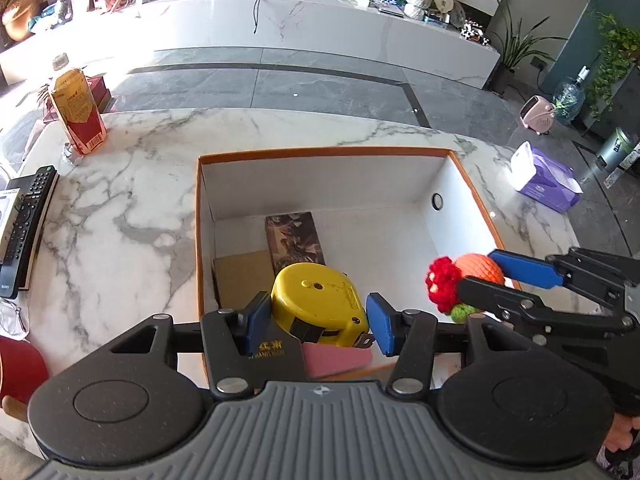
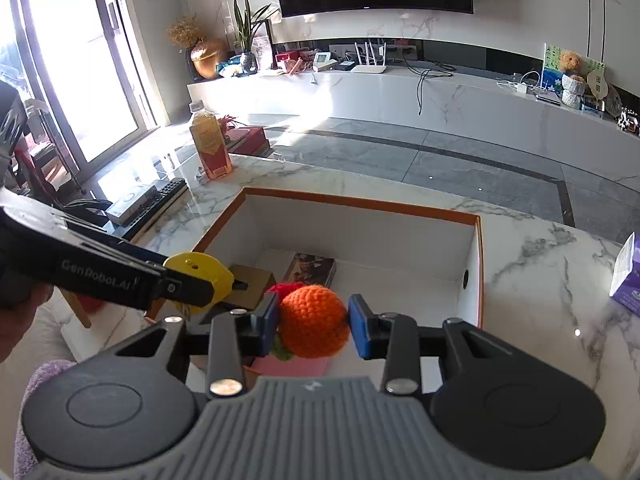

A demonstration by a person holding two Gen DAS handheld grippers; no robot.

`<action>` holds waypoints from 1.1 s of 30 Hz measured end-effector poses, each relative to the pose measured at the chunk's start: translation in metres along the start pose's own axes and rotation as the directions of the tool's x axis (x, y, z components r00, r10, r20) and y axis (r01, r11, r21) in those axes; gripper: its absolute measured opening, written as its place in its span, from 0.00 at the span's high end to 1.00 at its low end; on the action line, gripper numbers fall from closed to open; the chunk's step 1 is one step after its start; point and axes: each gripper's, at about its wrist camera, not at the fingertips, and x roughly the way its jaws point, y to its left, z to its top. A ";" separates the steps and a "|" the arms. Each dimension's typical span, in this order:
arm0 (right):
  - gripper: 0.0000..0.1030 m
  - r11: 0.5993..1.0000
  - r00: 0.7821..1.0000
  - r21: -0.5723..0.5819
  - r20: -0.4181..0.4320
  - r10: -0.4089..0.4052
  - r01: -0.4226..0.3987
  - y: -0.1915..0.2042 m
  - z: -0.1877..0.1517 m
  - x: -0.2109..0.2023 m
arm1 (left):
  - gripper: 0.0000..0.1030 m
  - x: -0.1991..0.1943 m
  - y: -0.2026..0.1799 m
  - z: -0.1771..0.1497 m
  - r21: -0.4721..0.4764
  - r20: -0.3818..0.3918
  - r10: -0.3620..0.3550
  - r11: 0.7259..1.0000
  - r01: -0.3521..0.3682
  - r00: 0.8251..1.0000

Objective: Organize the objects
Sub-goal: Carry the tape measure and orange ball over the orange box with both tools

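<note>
Left gripper [image 1: 318,320]: pinching yellow plastic tape measure [image 1: 320,300] above the orange-rimmed white box [image 1: 320,152], likely for dropping in
Right gripper [image 2: 313,320]: clamped on orange crocheted ball toy [image 2: 314,320], same box below

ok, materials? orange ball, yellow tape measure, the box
Orange ball: crocheted yarn, matte; stitch rows show.
Yellow tape measure: likely hard plastic, glossy moulded case with highlights.
Box: looks like cardboard, white matte inside, thin orange edge.
</note>
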 end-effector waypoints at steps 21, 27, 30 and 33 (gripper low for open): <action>0.62 0.997 0.996 0.079 -0.093 0.016 -0.009 -0.035 0.025 0.108 | 0.41 0.126 0.001 0.045 0.186 -0.061 0.323 0.933 -0.307 0.944; 0.62 0.996 0.994 0.089 -0.107 0.014 -0.004 -0.041 0.021 0.111 | 0.42 0.138 -0.007 0.039 0.258 -0.020 0.373 0.898 -0.356 0.928; 0.61 0.996 0.994 0.091 -0.109 0.013 -0.003 -0.040 0.020 0.110 | 0.42 0.141 -0.009 0.040 0.272 -0.012 0.378 0.892 -0.360 0.926; 0.61 0.996 0.994 0.092 -0.110 0.015 -0.005 -0.040 0.019 0.109 | 0.41 0.142 -0.008 0.043 0.274 -0.028 0.369 0.897 -0.348 0.929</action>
